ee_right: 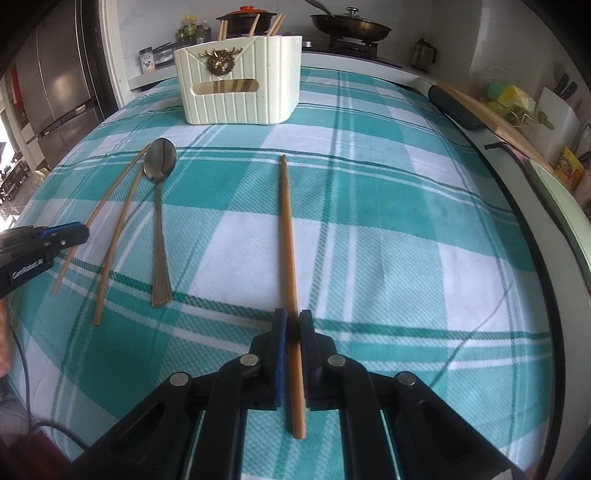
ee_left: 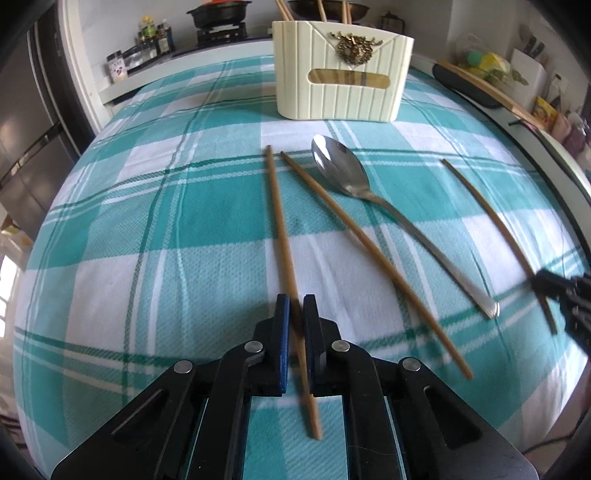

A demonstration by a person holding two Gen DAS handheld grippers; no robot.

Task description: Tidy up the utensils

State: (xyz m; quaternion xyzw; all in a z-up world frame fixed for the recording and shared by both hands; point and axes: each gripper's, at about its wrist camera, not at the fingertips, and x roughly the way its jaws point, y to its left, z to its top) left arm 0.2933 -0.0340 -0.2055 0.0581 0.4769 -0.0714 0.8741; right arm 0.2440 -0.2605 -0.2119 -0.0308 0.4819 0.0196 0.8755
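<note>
Teal-and-white plaid tablecloth (ee_left: 184,206); cream ribbed holder (ee_left: 341,74) at upper centre with a brassy emblem; tan wooden chopsticks (ee_left: 280,221); silver spoon (ee_left: 340,166); black grippers, their pads (ee_left: 283,314) seemingly blue

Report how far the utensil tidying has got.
Done: a few chopsticks already stand in the cream holder. In hand: the left gripper is closed around the leftmost chopstick, the right gripper around the rightmost chopstick; both look not yet lifted. Left: the middle chopstick and the spoon on the checked cloth.
</note>
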